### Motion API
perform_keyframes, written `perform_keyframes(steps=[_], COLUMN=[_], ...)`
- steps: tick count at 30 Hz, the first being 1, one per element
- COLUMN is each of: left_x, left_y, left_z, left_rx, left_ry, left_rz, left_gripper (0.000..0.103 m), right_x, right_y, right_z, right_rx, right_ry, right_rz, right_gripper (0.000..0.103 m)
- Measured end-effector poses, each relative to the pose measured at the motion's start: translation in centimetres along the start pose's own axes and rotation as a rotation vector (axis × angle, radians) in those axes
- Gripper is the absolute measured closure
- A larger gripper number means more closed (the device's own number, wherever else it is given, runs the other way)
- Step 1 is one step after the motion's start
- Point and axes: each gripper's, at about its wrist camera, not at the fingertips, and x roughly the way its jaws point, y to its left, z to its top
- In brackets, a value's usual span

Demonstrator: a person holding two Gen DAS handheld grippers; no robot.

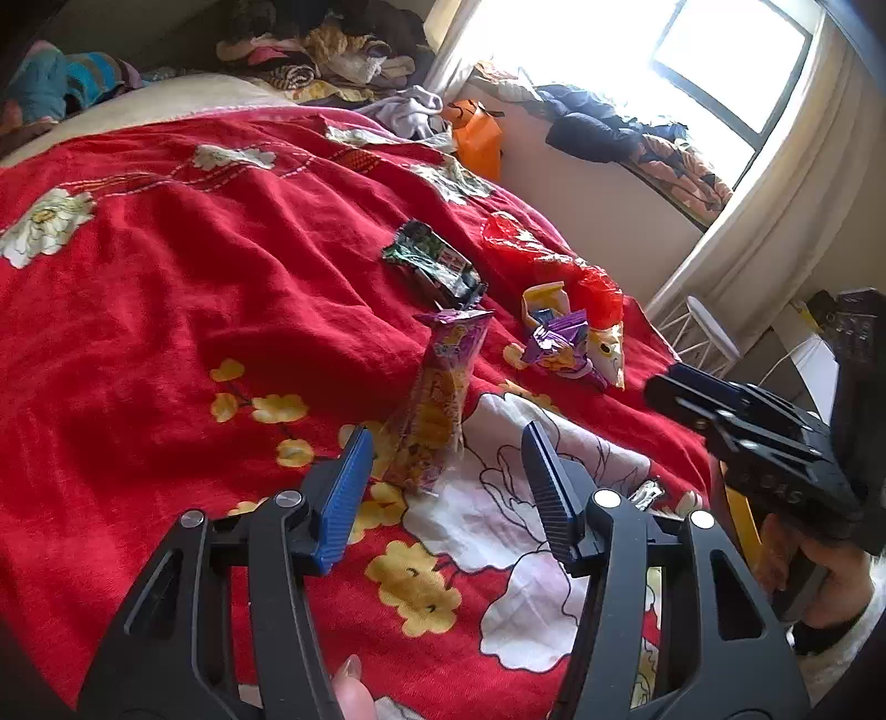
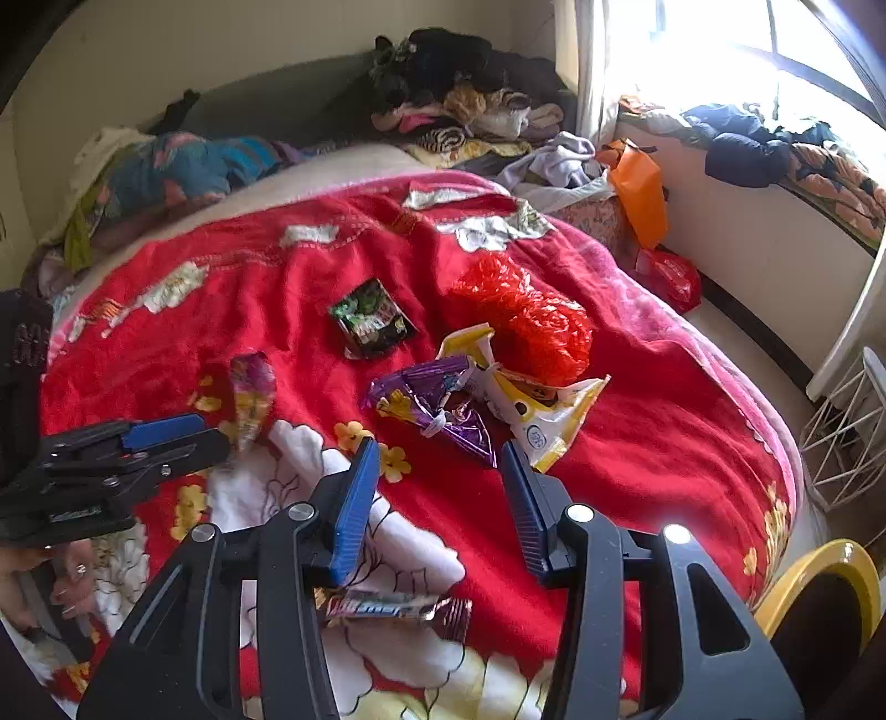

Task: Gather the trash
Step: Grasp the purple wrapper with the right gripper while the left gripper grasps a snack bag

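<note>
Where wrappers (image 2: 437,404) lie, red floral blanket (image 2: 288,310) beside window (image 2: 736,50).

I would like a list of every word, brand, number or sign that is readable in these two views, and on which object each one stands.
No text reads with certainty.
Bar wrapper below the right gripper: large print, too blurred.
Dark green packet: white lettering, too small.
Yellow-white wrapper: round blue logo, unreadable.
Tall purple-yellow packet beyond the left gripper: print blurred.
Right gripper's body: raised letters, not legible.
</note>
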Motion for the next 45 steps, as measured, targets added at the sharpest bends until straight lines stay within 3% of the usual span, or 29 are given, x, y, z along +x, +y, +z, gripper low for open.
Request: perform_keyframes(steps=[10,17,20,22,27,38,45], left_x=[1.5,2.1,2.3,2.4,2.5,0.5,-1.0], left_y=[0.2,0.7,1.0,1.1,1.4,0.8,0.3], left_z=[0.2,0.2,0.1,0.0,-0.2,0.1,0.7], left_rx=[-0.013,-0.03,-0.036,-0.036,-0.045,-0.029,-0.02], left_ry=[0.017,0.025,0.03,0.036,0.046,-0.008,-0.038], left_rz=[0.004,0.015,0.02,0.021,0.012,-0.014,-0.018], left_gripper=[0.059,0.061,0.067,0.078,0.093,0.097,0.097], right_x=[3.4,6.4,7.5,7.7,6.9,2.2,-0.2], right_y=[0.2,0.7,0.9,1.0,0.7,3.6,5.1], right_z=[0.8,1.2,1.1,0.9,0.7,0.3,-0.4], right_rx=[-0.098,-0.158,-0.165,-0.158,-0.108,-0.101,-0.078], right_ry=[0.065,0.13,0.162,0.171,0.142,0.022,-0.022], right_rz=[-0.018,-0.046,-0.041,-0.027,0.017,0.128,0.148], right_gripper=[0.063,0.076,0.081,0.082,0.086,0.091,0.091])
